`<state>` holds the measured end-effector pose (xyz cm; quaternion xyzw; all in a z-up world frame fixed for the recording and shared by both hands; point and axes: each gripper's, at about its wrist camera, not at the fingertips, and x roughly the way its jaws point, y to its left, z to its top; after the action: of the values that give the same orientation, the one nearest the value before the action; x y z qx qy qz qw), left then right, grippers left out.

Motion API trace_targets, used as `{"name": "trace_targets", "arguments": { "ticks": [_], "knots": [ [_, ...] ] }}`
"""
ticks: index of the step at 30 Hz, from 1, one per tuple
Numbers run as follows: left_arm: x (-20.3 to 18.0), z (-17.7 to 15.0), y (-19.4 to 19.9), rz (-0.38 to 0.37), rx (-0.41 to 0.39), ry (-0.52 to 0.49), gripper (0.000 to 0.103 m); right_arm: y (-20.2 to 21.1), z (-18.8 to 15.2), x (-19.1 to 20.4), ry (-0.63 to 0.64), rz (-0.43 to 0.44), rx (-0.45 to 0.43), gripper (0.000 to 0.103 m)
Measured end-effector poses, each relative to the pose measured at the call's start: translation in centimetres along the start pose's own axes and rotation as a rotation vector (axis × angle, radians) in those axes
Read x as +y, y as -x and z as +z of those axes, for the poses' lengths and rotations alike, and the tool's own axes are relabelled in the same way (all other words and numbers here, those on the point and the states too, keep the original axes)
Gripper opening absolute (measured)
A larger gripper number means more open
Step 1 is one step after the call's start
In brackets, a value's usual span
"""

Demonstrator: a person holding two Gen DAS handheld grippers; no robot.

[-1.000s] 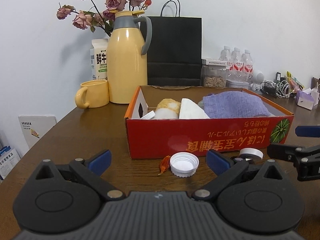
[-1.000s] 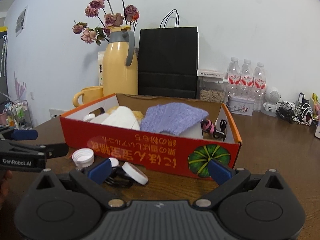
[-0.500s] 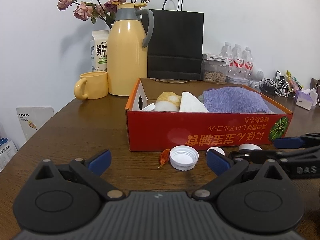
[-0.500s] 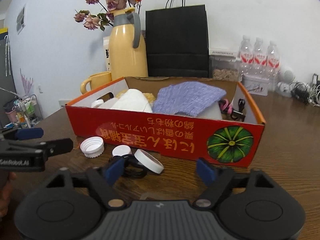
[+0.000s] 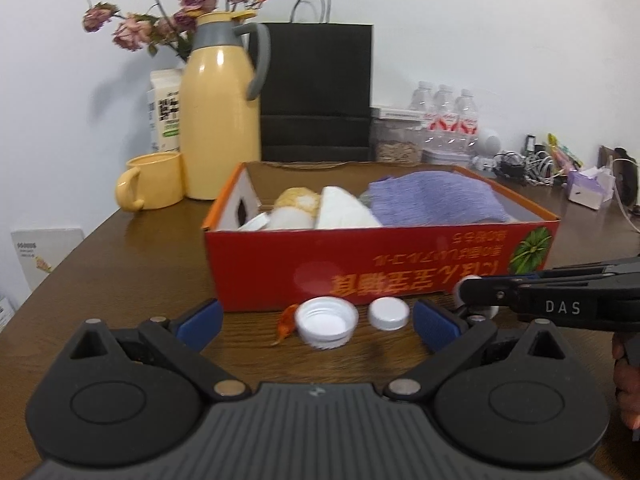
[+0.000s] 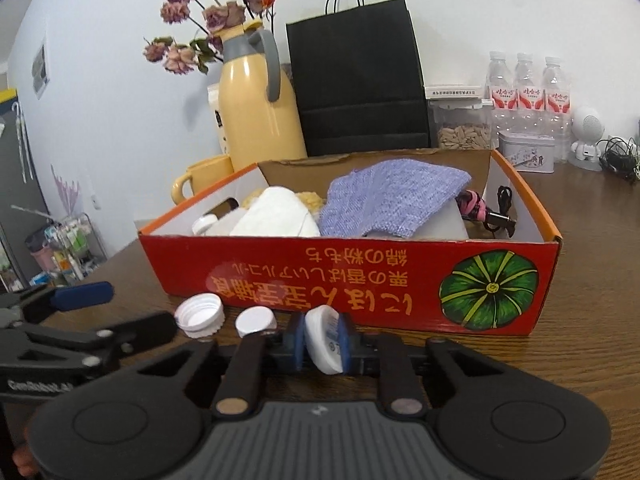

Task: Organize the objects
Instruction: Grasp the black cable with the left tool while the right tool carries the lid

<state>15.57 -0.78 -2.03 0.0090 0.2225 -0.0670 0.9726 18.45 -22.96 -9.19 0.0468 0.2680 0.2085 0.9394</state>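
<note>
Right gripper [image 6: 322,344] is closing, its pads pinching a white lid [image 6: 323,338] on edge; left gripper [image 5: 316,320] spread, empty. Next move, likely: lift it over the red box [image 6: 360,280] wall and release.

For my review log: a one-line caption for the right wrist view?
Right gripper closing on a white lid before the red box.

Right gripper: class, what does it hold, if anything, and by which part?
The closing right gripper holds a white lid on edge, blue pads on its two flat faces.
</note>
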Motion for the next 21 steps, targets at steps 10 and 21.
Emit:
{"name": "trace_targets", "arguments": {
  "ticks": [10, 21],
  "knots": [
    [-1.7, 0.0, -0.8, -0.169, 0.046, 0.015, 0.100, 1.7, -0.4, -0.5, -0.053, 0.055, -0.045, 0.008],
    [-2.4, -0.1, -2.0, -0.251, 0.139, -0.002, 0.088, 2.4, -0.5, -0.8, -0.071, 0.091, -0.061, 0.008]
  ]
}}
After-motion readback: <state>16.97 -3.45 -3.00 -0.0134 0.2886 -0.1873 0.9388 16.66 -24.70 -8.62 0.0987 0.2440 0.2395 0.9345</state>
